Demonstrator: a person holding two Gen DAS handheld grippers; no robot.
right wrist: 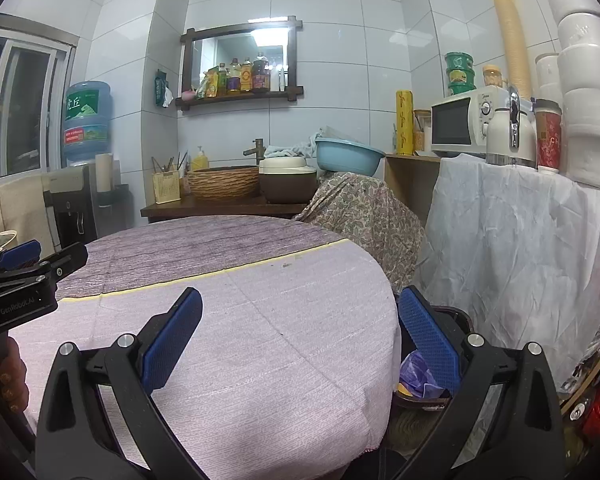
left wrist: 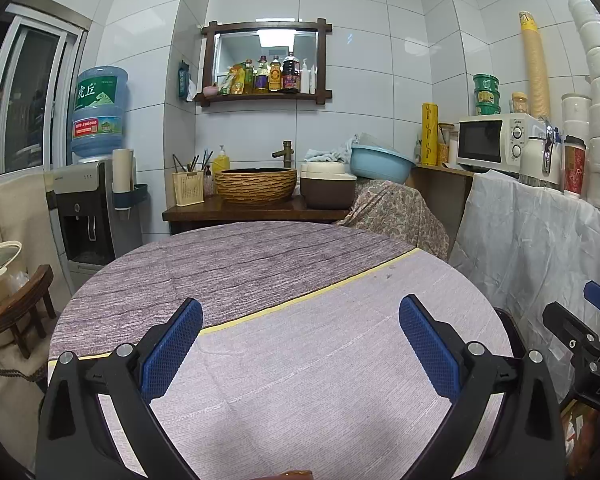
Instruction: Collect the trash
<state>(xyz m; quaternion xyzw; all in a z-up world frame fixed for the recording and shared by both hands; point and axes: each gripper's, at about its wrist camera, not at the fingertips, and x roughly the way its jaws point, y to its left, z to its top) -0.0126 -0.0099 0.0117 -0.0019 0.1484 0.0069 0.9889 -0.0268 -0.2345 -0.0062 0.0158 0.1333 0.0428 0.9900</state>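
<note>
My left gripper (left wrist: 300, 312) is open and empty above a round table (left wrist: 340, 360) covered with a grey and lilac cloth. My right gripper (right wrist: 300, 304) is open and empty over the table's right edge (right wrist: 384, 320). Below that edge, a dark bin (right wrist: 452, 316) holds purple and yellow trash (right wrist: 418, 376). I see no loose trash on the tabletop. The right gripper shows at the right edge of the left wrist view (left wrist: 580, 332); the left gripper shows at the left of the right wrist view (right wrist: 28, 268).
A counter with a woven basin (left wrist: 256, 184), brown pot (left wrist: 328, 190) and blue bowl (left wrist: 380, 162) stands behind the table. A microwave (left wrist: 496, 140) and stacked cups sit on the right, over white sheeting. A water dispenser (left wrist: 88, 208) and a stool (left wrist: 24, 312) stand at the left.
</note>
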